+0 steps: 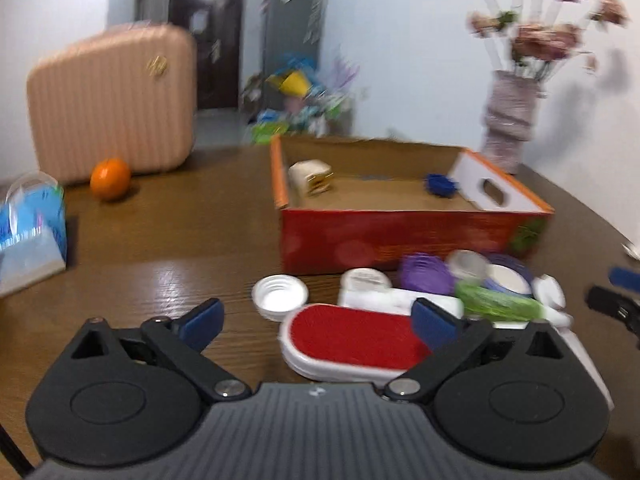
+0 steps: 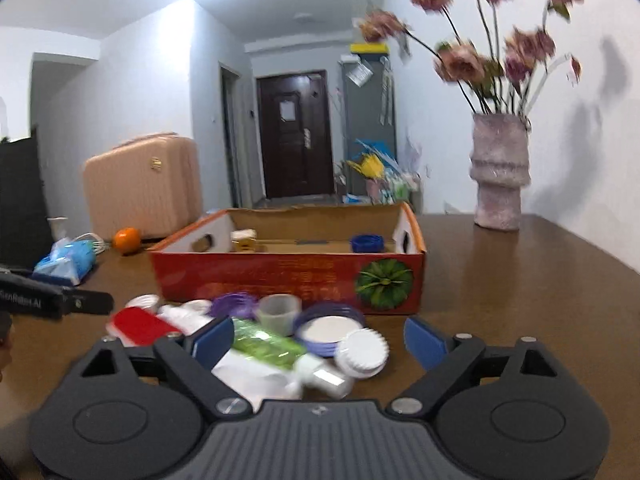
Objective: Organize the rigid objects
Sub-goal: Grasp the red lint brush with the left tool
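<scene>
A red cardboard box [image 1: 400, 236] [image 2: 280, 280] stands open on the brown table, holding a cream plug [image 1: 310, 178] and a blue cap [image 1: 440, 186]. In front of it lies a pile: a white cap [image 1: 280, 296], a red-faced brush [image 1: 352, 338], a purple cap [image 2: 234, 304], a grey cup [image 2: 278, 312], a green tube [image 2: 264, 346], a blue-rimmed lid [image 2: 328, 330] and a ridged white cap [image 2: 362, 354]. My left gripper [image 1: 318, 320] is open over the brush. The right gripper [image 2: 320, 340] is open over the tube and ridged cap, gripping nothing.
A pink suitcase [image 1: 112, 100] and an orange [image 1: 110, 178] sit at the table's far left. A blue tissue pack [image 1: 28, 232] lies at the left. A vase of flowers [image 2: 500, 172] stands at the back right, with bare wood to the right of the box.
</scene>
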### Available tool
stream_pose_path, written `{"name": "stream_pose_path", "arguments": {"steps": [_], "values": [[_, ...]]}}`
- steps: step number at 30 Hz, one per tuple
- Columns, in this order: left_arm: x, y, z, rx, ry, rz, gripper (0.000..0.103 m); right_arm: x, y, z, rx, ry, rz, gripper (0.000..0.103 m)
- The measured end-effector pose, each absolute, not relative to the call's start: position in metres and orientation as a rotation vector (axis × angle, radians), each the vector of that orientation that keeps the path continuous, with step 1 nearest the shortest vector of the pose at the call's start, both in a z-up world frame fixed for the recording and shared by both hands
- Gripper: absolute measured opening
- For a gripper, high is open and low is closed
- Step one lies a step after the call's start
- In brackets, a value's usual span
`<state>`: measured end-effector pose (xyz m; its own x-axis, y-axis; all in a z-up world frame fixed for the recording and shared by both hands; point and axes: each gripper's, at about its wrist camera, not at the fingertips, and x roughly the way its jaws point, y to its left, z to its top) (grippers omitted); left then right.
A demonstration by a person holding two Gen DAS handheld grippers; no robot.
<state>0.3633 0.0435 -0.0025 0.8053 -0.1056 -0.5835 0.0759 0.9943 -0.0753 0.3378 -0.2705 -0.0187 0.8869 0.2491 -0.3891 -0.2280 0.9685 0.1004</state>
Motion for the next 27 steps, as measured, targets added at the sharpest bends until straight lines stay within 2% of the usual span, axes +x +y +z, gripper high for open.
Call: {"name": "stream_pose_path", "arguments": {"steps": [2, 4, 6, 7, 8, 9, 10, 11, 15, 23, 26, 27], "values": [[0.374, 0.05, -0.01, -0.074, 0.645, -0.127, 0.084, 0.347, -0.279, -0.027, 0.092, 0.459, 0.283, 0.08], [0.379, 0.057, -0.015, -0.113, 0.676, -0.149, 0.076, 0.351, -0.283, -0.034, 0.12, 0.515, 0.317, 0.052], [0.385, 0.06, -0.02, -0.153, 0.711, -0.178, 0.068, 0.354, -0.283, -0.037, 0.153, 0.551, 0.346, 0.036], [0.387, 0.062, -0.022, -0.172, 0.727, -0.187, 0.066, 0.356, -0.281, -0.038, 0.174, 0.567, 0.364, 0.033], [0.389, 0.061, -0.023, -0.183, 0.746, -0.188, 0.06, 0.358, -0.28, -0.038, 0.19, 0.574, 0.385, 0.033], [0.389, 0.061, -0.024, -0.192, 0.757, -0.187, 0.059, 0.361, -0.277, -0.039, 0.19, 0.588, 0.392, 0.031], [0.388, 0.061, -0.023, -0.19, 0.757, -0.19, 0.059, 0.364, -0.273, -0.038, 0.18, 0.608, 0.384, 0.024], [0.386, 0.061, -0.022, -0.187, 0.756, -0.191, 0.055, 0.366, -0.271, -0.037, 0.181, 0.625, 0.38, 0.023], [0.383, 0.064, -0.019, -0.237, 0.794, -0.215, 0.044, 0.372, -0.274, -0.033, 0.198, 0.706, 0.387, 0.023], [0.379, 0.061, -0.022, -0.268, 0.806, -0.244, 0.05, 0.38, -0.287, -0.041, 0.245, 0.815, 0.333, 0.025], [0.377, 0.062, -0.019, -0.281, 0.806, -0.243, 0.048, 0.383, -0.285, -0.045, 0.271, 0.82, 0.337, 0.012], [0.375, 0.061, -0.017, -0.269, 0.799, -0.239, 0.047, 0.383, -0.283, -0.044, 0.265, 0.815, 0.327, 0.012]]}}
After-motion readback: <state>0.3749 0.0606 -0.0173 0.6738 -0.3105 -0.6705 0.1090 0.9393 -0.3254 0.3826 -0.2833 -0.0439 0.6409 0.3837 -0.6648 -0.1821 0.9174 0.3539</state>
